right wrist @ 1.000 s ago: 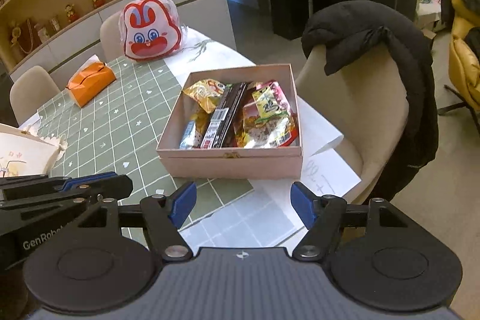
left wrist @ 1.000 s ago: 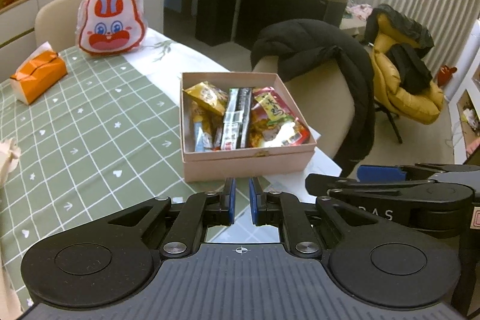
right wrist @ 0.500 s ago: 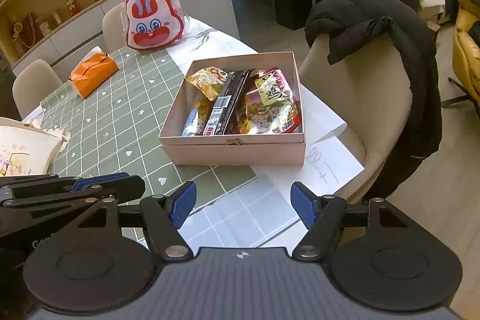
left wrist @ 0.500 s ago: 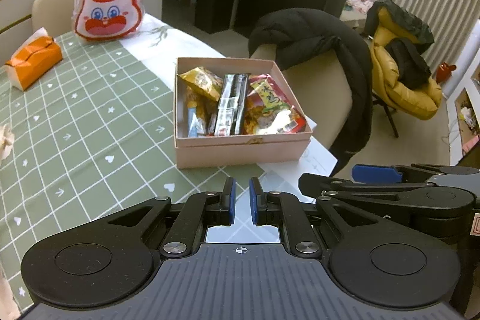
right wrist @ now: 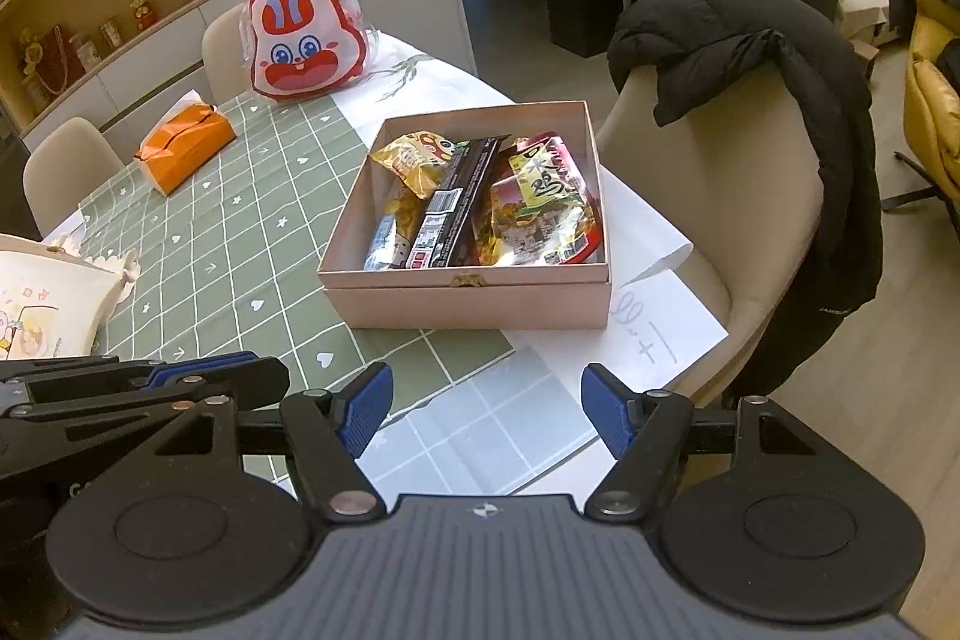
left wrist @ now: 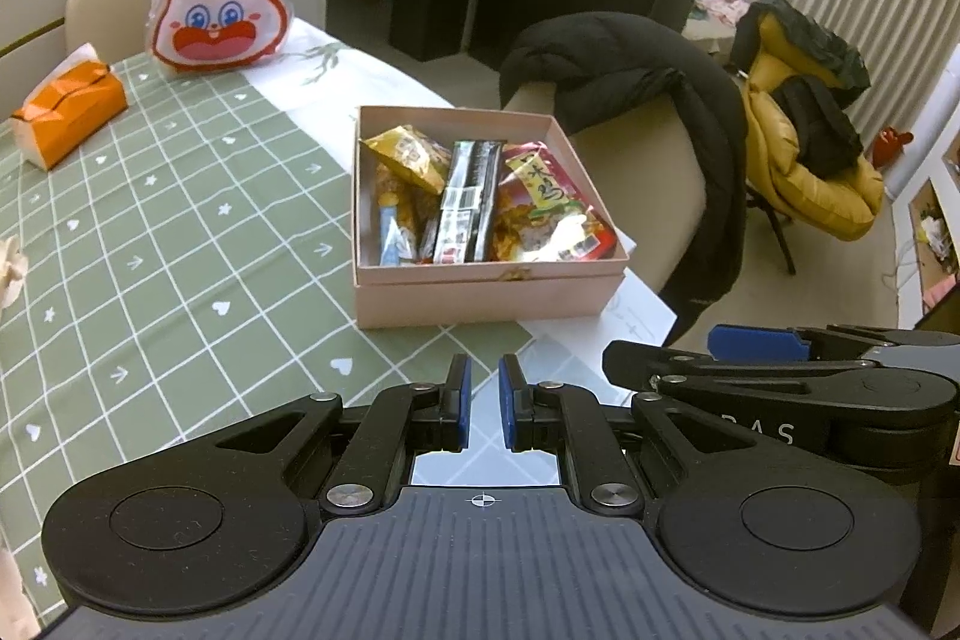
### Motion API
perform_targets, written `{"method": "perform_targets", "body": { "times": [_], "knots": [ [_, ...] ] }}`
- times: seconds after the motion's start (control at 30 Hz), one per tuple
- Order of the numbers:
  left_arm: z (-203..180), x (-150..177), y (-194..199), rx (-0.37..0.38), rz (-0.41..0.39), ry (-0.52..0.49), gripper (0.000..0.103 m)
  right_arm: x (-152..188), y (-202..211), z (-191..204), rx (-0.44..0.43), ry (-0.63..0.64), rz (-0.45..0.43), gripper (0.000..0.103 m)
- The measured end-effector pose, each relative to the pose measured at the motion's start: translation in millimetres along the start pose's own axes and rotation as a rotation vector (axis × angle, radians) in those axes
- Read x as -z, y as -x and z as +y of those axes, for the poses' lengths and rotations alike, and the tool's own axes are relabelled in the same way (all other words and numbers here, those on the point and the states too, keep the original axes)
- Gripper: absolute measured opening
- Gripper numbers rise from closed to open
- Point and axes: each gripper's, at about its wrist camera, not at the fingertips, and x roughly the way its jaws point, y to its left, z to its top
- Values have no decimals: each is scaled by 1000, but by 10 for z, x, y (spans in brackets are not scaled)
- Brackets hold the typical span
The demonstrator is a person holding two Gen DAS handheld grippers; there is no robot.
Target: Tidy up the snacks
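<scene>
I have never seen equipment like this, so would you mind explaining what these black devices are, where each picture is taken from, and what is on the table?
These are two handheld grippers; a person holds one in each hand, and no robot arm is involved. Each carries a wide-angle camera looking along its two blue-padded fingers, so one picture comes from each hand. The left gripper is shut and empty. The right gripper stands open, also empty. Both hang above the near edge of a table with a green checked tablecloth. On it sits an open pink box packed with snack packets. Farther back lie an orange tissue pack and a rabbit-faced bag. A black jacket hangs over the chair alongside.
</scene>
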Motion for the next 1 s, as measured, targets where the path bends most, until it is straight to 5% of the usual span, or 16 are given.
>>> {"method": "perform_targets", "body": {
  "times": [1.0],
  "knots": [
    [23,73,7,15,10,16,12,73,7,-8,15,-6,8,70]
  ]
}}
